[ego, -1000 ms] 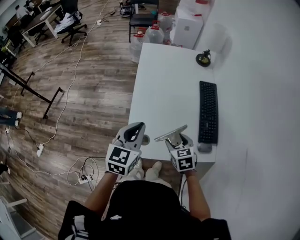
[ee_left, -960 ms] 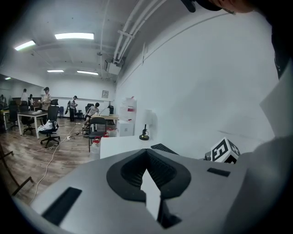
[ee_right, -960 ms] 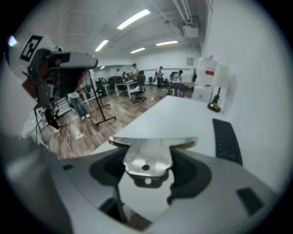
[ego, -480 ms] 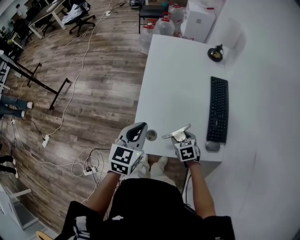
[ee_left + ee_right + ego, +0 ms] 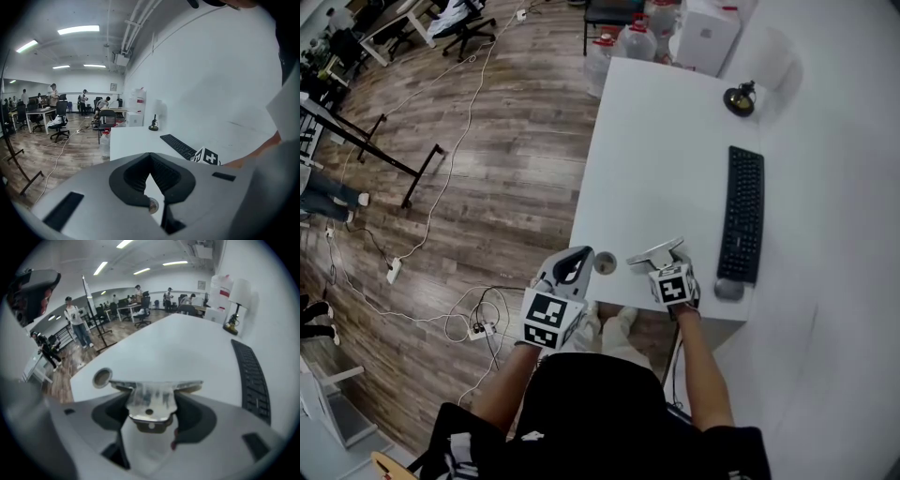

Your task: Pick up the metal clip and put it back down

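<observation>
In the head view my right gripper [image 5: 660,260] is shut on the metal clip [image 5: 654,253] and holds it just above the near edge of the white table [image 5: 661,159]. In the right gripper view the clip [image 5: 152,397] is a flat, worn steel piece with a wide bar across its far end, and the gripper [image 5: 152,414] has both pads pressed on its handle. My left gripper [image 5: 577,260] hovers at the table's near left corner, with nothing in it. Its pads meet at the tips in the left gripper view [image 5: 150,176].
A small round metal disc [image 5: 605,263] sits in the tabletop between the two grippers. A black keyboard [image 5: 743,225] and a grey mouse [image 5: 727,290] lie to the right. A small desk lamp [image 5: 739,97] stands at the far end. Beyond the table are boxes and water bottles [image 5: 636,39].
My right gripper has carried the clip a little farther in over the table, away from the near edge. The head view has shifted. The left gripper has hardly moved.
</observation>
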Available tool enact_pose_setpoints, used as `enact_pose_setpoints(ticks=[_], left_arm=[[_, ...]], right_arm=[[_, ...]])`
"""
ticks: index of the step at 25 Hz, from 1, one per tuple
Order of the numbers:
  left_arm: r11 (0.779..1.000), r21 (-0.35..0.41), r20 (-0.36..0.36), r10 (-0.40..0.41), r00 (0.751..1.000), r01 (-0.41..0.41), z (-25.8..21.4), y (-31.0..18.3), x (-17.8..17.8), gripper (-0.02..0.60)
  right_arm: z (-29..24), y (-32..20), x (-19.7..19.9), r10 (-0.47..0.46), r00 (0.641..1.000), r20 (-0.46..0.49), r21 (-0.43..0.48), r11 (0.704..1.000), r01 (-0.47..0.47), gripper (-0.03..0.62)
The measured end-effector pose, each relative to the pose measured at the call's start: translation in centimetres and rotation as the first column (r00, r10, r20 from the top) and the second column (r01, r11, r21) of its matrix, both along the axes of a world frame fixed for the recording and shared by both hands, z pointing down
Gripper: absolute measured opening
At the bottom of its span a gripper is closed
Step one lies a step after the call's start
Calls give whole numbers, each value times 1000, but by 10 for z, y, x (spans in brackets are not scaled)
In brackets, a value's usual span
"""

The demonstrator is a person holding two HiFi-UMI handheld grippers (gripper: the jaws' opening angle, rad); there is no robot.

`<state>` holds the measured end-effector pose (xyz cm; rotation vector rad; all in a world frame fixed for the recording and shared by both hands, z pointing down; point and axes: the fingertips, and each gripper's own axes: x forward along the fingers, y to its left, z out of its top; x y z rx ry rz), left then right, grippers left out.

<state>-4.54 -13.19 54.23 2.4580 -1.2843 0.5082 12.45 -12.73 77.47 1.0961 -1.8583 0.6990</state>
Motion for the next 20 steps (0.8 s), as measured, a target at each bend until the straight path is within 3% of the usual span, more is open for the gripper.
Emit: enact_pose_setpoints(ticks=[20], left_arm=[[1000,-18,23,-8,1000,8,12,4,-12,21]], right_arm=[[30,-2,-6,32,999,10,-57,998,-31,295]])
